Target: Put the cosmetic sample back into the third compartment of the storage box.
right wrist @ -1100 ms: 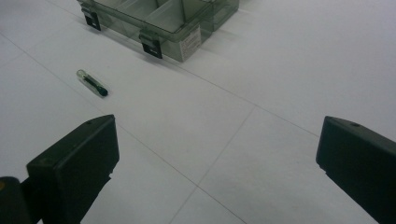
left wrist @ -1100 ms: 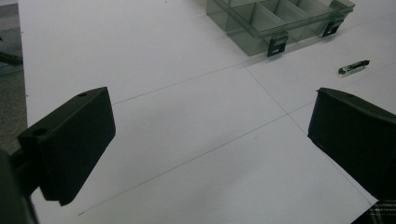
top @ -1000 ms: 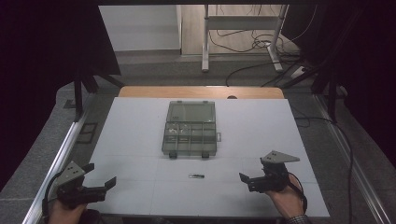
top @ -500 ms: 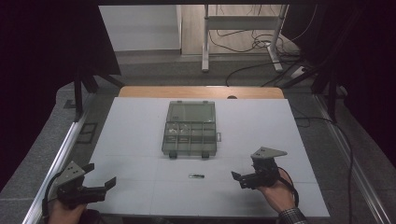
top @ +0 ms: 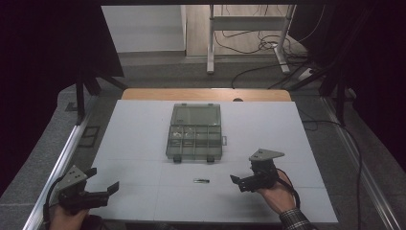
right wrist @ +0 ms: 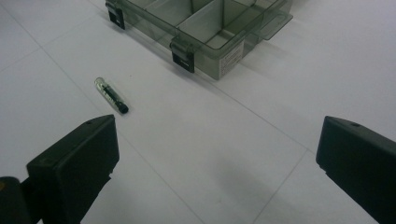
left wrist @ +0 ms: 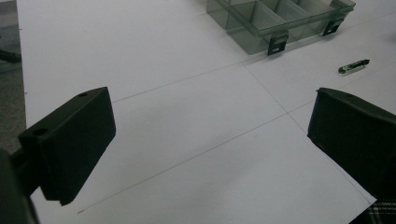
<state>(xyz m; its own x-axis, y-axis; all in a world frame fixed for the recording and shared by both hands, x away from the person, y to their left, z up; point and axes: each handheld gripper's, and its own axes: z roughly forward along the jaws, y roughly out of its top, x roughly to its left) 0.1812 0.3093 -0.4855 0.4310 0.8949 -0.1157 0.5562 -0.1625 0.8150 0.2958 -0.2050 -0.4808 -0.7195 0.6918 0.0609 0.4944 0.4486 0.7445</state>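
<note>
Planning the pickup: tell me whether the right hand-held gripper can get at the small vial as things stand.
Probably yes: the right hand-held gripper is open, and only bare table lies between it and the small vial.

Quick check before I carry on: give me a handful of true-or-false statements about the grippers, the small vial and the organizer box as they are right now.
1. The right gripper is open with nothing between its jaws. True.
2. The small vial lies inside a compartment of the organizer box. False: it lies on the white table, in front of the box and apart from it.
3. The box's lid is open. True: the compartments are uncovered.
4. The left gripper is shut on the vial. False: it is open and empty, near the table's front left corner.
5. The right gripper is nearer to the vial than the left gripper. True.
</note>
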